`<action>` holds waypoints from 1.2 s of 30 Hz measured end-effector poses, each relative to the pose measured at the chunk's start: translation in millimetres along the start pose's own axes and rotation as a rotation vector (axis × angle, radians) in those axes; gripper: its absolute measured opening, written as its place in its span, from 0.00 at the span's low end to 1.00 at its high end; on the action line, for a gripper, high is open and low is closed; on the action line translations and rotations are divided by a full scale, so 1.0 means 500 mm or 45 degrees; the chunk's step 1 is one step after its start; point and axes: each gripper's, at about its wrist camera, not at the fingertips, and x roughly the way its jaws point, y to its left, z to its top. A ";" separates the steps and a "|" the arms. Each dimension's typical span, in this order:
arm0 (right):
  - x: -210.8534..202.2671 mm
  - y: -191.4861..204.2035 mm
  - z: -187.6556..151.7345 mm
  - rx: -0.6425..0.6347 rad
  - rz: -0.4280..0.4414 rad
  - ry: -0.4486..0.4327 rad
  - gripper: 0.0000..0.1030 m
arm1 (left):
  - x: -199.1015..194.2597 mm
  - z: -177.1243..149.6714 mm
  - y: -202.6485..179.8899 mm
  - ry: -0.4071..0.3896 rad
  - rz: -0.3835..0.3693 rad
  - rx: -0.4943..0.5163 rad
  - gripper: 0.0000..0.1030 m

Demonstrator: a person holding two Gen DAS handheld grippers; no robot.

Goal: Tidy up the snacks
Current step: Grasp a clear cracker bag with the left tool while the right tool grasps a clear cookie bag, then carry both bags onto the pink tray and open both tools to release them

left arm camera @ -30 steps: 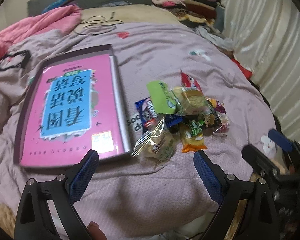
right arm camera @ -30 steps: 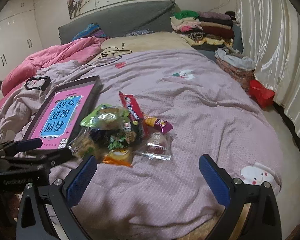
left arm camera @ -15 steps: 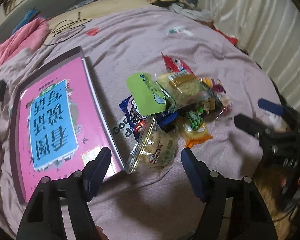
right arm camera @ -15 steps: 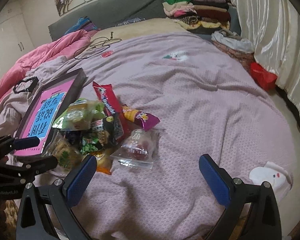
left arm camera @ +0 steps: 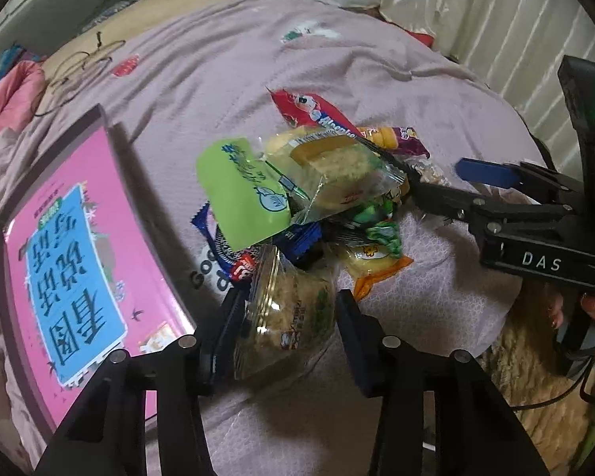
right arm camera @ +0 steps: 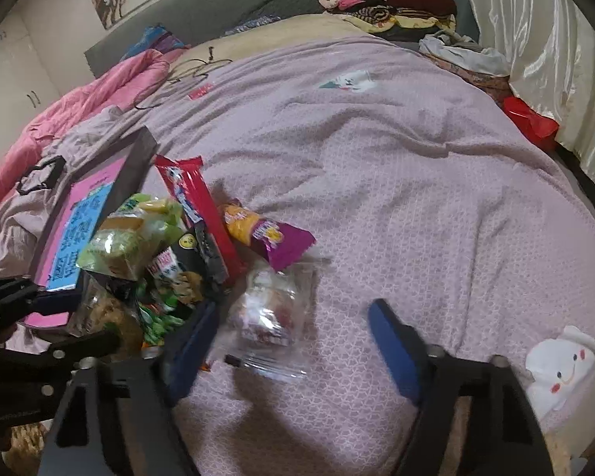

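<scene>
The left gripper [left arm camera: 287, 319] has its fingers on both sides of a clear packet of pale crackers [left arm camera: 287, 313]. The fingers have just been closing in and sit narrow, right at the packet's sides, but it is hard to tell if they squeeze it yet. The right gripper [right arm camera: 293, 337] has also been closing. Its fingers are about half open, with a clear bag of red and white treats [right arm camera: 271, 317] between them, and there is a gap on the right side.

Both packets lie at the near edge of a snack pile [left arm camera: 313, 198] on the purple bed cover [right arm camera: 416, 198]. A pink book in a tray [left arm camera: 79, 254] lies just beside the pile.

These packets are probably light, soft and crinkly. The plastic looks slippery, and the crackers could break if pinched hard. A gentle hold across the middle of each packet seems best.

Both grippers tip steeply down toward the bed. In the left view, a hand [left arm camera: 591, 313] holds the right gripper's handle.
</scene>
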 end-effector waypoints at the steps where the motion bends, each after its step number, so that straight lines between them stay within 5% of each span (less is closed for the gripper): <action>1: 0.003 0.000 0.002 -0.003 0.016 0.002 0.59 | 0.006 0.004 0.000 0.009 -0.003 0.001 0.47; 7: 0.028 0.008 0.004 -0.034 0.053 0.049 0.44 | 0.032 0.011 -0.010 0.043 0.002 0.016 0.47; 15: 0.021 -0.018 -0.014 0.002 0.095 0.058 0.38 | 0.041 0.001 -0.022 0.057 0.003 0.003 0.36; 27: -0.096 -0.052 -0.016 0.109 0.133 -0.160 0.36 | -0.041 -0.003 0.016 -0.088 -0.070 -0.147 0.32; 36: -0.131 0.033 0.009 -0.010 0.231 -0.231 0.36 | -0.127 -0.012 0.077 -0.221 -0.072 -0.259 0.32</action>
